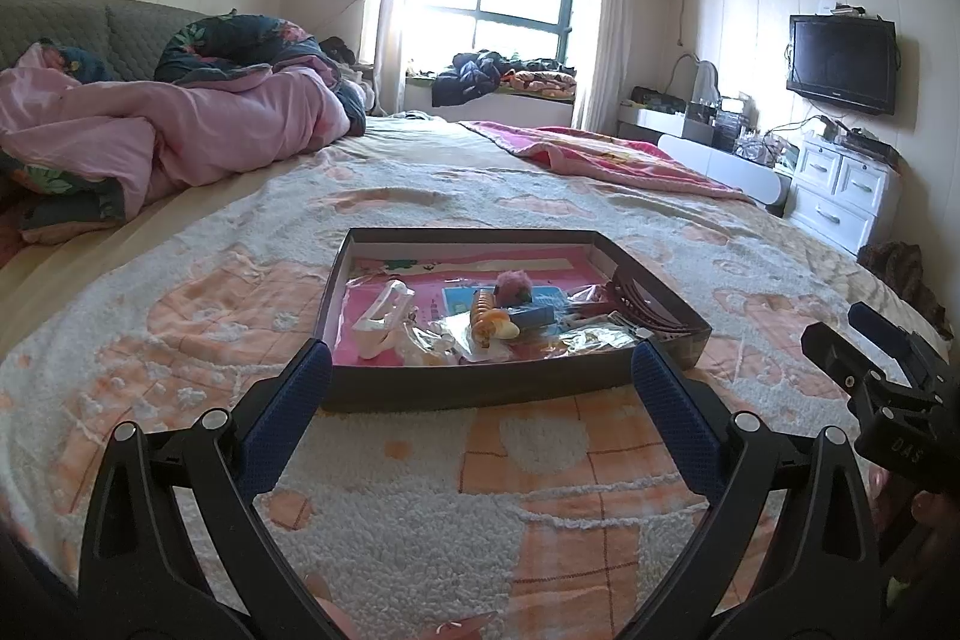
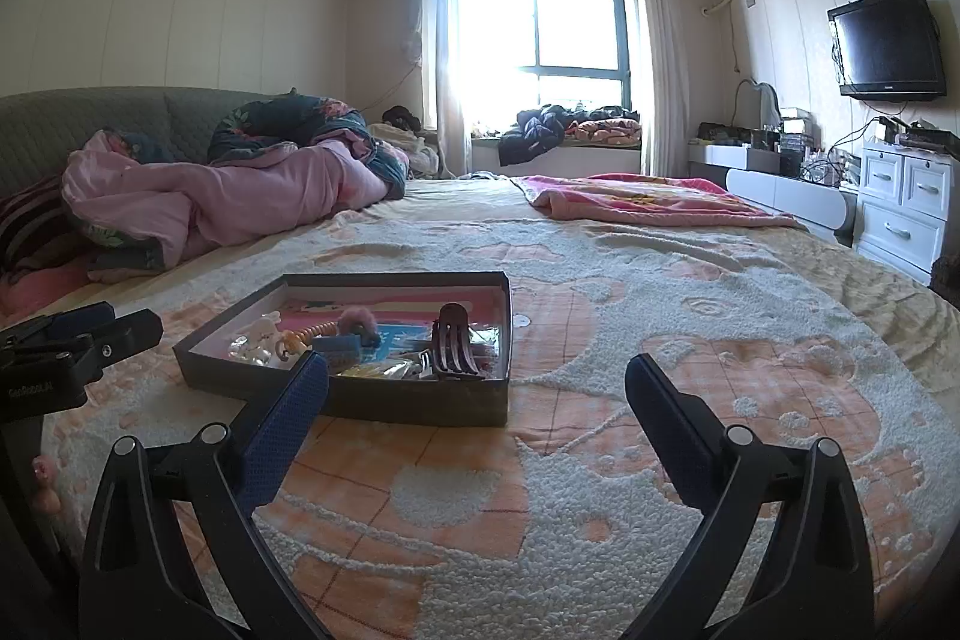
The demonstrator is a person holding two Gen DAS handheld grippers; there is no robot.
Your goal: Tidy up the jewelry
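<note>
A shallow dark cardboard box sits on the bed, also in the right wrist view. It holds jewelry and hair items: a white hair claw, an orange beaded piece, a pink pompom, dark red headbands and clear plastic packets. My left gripper is open and empty just before the box's near wall. My right gripper is open and empty, to the right of the box's near right corner.
The box lies on a fluffy peach and white blanket. A pink quilt heap is at the far left, a pink blanket at the far right. White drawers and a wall TV stand right of the bed.
</note>
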